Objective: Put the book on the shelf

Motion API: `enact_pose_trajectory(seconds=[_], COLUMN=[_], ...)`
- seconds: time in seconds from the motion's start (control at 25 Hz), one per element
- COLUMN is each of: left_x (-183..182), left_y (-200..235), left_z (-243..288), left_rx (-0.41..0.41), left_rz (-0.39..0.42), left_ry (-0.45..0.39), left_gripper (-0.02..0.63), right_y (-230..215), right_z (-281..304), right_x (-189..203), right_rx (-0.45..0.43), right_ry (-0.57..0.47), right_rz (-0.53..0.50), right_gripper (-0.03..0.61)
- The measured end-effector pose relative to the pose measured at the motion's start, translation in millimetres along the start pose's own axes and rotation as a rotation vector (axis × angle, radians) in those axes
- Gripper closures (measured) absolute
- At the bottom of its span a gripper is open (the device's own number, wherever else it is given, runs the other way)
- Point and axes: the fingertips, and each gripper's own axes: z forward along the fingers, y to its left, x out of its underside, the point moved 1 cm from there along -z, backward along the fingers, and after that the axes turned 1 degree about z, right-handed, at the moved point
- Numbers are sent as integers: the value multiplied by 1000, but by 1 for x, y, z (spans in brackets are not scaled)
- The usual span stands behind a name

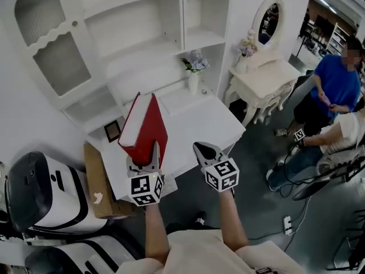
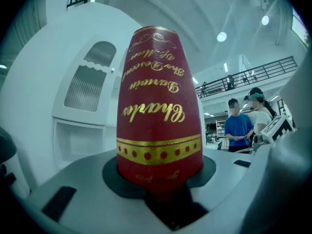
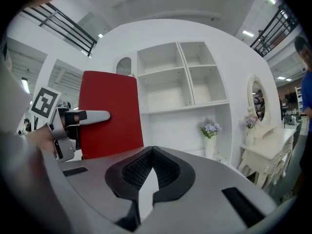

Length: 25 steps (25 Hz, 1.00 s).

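A red hardback book [image 1: 147, 127] with gold lettering on its spine [image 2: 158, 111] stands upright above the white desk [image 1: 199, 124]. My left gripper [image 1: 150, 154] is shut on its lower edge, and the book fills the gap between the jaws [image 2: 161, 182]. To its right, my right gripper [image 1: 205, 151] is shut with nothing in it, its pads meeting at the tip [image 3: 149, 153]. In the right gripper view the book [image 3: 111, 113] and the left gripper [image 3: 73, 121] show at the left. The white shelf unit [image 1: 148, 21] rises behind the desk, and its open compartments [image 3: 183, 77] hold nothing.
A vase of flowers [image 1: 194, 68] stands at the desk's back edge and a small dark frame [image 1: 112, 131] at its left. A white dressing table with an oval mirror [image 1: 268, 76] is to the right, with people [image 1: 333, 90] beyond. A cardboard box [image 1: 101, 181] and white machines [image 1: 43, 193] sit at the left.
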Motion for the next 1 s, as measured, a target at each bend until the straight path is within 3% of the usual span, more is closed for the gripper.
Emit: enact_pose_trajectory(seconds=[0.2,0.52,1.0], left_x=[-17,-40,-100], left_y=[26,54,48], left_z=[49,132,212], left_rx=[-36,20,-73], left_rz=[7,66,83], left_ry=[-2,13,-38], left_gripper=[429,428,428], right_y=[-13,-23,-48], right_z=[50,125,158], right_x=[-6,-51,-66], right_rx=[-8,16,-44], right_ry=[16,-73,-70], right_rz=[12,49,58], right_gripper=[552,552,552])
